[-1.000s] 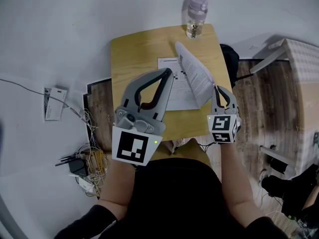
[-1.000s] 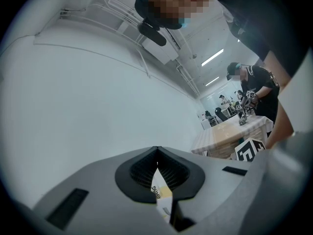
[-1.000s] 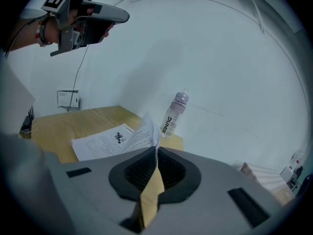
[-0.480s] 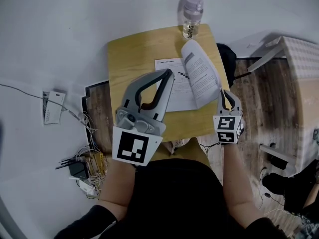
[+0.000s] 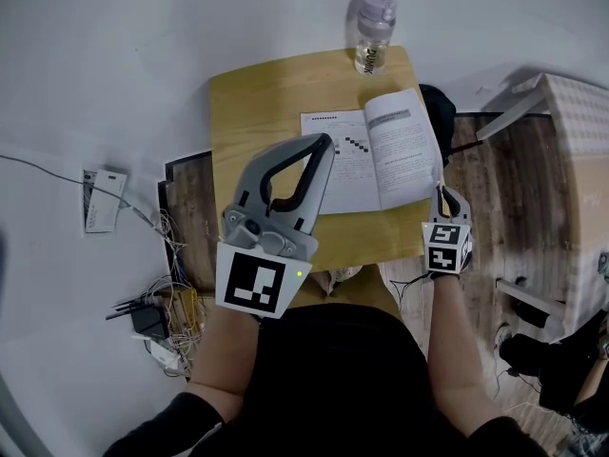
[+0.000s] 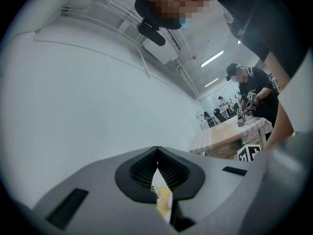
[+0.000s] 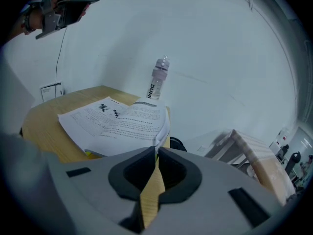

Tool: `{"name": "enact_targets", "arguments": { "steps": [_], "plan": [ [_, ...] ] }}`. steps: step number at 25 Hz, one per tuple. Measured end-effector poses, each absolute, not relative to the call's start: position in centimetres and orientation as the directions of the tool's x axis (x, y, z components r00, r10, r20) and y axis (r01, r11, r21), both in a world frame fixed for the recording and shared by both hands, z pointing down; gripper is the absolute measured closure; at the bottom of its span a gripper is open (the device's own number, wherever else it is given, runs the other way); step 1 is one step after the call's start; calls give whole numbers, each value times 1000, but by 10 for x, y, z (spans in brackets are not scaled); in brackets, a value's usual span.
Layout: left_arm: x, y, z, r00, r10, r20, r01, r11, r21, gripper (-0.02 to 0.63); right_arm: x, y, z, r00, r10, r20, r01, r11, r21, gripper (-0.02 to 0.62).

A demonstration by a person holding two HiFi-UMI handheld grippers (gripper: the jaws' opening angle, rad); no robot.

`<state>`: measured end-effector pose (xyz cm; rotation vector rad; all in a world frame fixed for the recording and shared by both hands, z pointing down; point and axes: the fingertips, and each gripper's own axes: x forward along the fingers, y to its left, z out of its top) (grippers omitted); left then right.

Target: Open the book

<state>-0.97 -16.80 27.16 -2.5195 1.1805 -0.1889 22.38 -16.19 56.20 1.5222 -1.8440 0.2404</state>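
Pale grey floor (image 5: 114,65) surrounds a small yellow wooden surface (image 5: 257,103) with rounded corners. On it a white printed book (image 5: 381,160) lies open and flat, both pages facing up. Right gripper (image 5: 443,192): the fingers are closed together, tips at the book's near right corner; whether a page edge is pinched between them cannot be made out. Ahead of these fingers, past the book, a clear plastic bottle with a pale purple lid (image 5: 373,31) stands upright at the far edge of the surface. Left gripper (image 5: 326,141): the fingers are closed tip to tip with nothing between them, raised over the book's left page in the head view. Left of and behind these fingers, a tangle of cables (image 5: 162,303) lies on the floor beside the surface.
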Motion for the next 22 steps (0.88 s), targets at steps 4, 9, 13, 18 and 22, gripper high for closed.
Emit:
{"name": "enact_targets", "arguments": {
  "steps": [4, 9, 13, 18, 22],
  "plan": [
    [-14, -171, 273, 636, -771, -17, -721, -587, -367, 597, 230, -164, 575, -31, -754, 656, -916, 285, 284, 558],
    [-19, -172, 271, 623, -782, -19, -731, -574, -370, 597, 234, -161, 595, -35, -718, 695, -923, 291, 253, 557],
    [-21, -173, 271, 617, -787, -21, -735, -566, -374, 597, 236, -157, 608, -27, -693, 721, -933, 276, 230, 558],
    [-21, -172, 271, 618, -786, -17, -734, -568, -373, 597, 237, -158, 614, -11, -675, 738, -934, 271, 234, 557],
    [-23, -172, 271, 614, -789, -17, -735, -564, -377, 597, 238, -151, 629, -19, -638, 769, -950, 252, 186, 557]
  ]
}}
